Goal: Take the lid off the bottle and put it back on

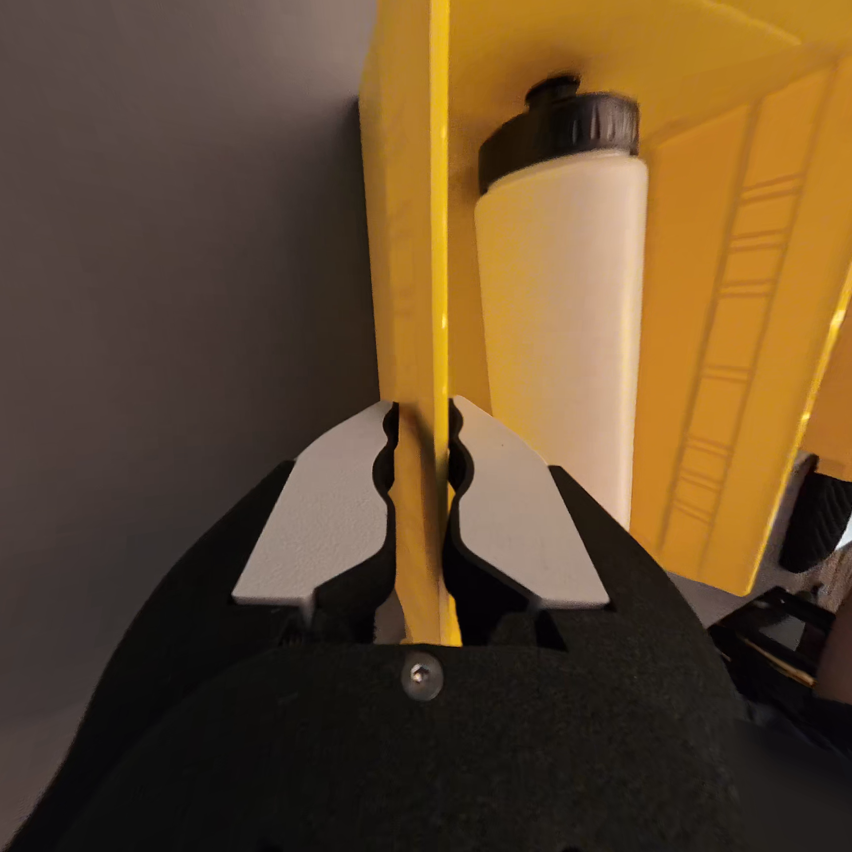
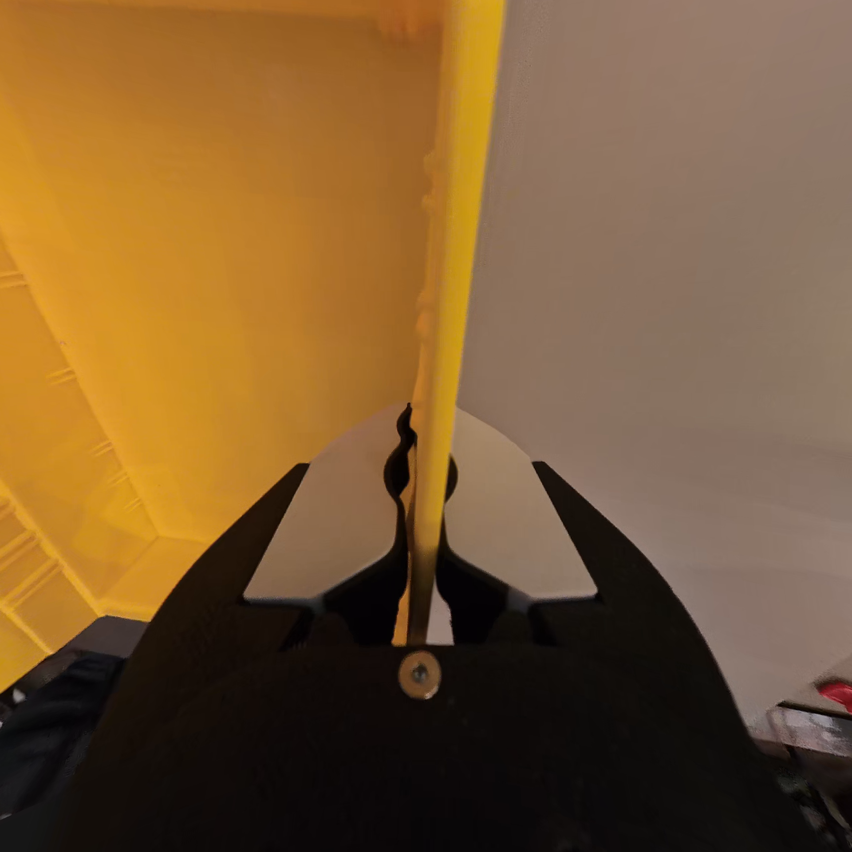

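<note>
A white bottle [image 1: 560, 322] with a black ribbed lid [image 1: 567, 133] screwed on lies on its side inside a yellow plastic bin [image 1: 719, 322], lid pointing away from me. My left gripper [image 1: 422, 408] is shut on the bin's left wall rim [image 1: 438, 230]. My right gripper [image 2: 431, 410] is shut on the bin's right wall rim [image 2: 465, 230]. The bottle does not show in the right wrist view; only the bin's bare inside [image 2: 207, 276] shows there.
A grey surface [image 1: 184, 276] lies left of the bin; a pale one [image 2: 668, 322] lies right of it. The other gripper's black body [image 1: 816, 525] shows past the bin's near right corner. Dark clutter and a red object [image 2: 837, 691] sit at the lower right.
</note>
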Action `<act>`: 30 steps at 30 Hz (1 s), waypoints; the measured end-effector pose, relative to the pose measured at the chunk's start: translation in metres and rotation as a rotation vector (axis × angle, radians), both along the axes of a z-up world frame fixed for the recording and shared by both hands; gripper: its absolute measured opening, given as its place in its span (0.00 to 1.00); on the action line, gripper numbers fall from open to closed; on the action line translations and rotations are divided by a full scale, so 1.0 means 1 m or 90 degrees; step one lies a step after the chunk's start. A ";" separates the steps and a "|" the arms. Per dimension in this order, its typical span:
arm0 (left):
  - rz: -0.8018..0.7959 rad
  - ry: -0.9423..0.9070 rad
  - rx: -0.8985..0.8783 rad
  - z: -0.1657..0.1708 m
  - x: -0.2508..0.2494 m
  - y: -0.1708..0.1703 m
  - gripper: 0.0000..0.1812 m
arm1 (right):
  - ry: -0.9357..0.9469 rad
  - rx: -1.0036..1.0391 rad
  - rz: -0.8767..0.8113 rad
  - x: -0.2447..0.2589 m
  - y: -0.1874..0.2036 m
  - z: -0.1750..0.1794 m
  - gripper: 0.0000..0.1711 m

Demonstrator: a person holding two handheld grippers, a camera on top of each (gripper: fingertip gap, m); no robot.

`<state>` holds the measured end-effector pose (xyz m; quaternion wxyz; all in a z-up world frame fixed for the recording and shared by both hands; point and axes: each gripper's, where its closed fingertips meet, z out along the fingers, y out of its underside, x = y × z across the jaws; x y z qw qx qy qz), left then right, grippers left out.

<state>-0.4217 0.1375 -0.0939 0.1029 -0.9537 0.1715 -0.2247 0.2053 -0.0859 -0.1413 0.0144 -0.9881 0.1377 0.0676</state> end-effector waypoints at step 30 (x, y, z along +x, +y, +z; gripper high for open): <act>-0.139 0.232 0.000 -0.026 0.114 -0.027 0.55 | 0.078 0.772 0.088 -0.077 0.076 0.211 0.38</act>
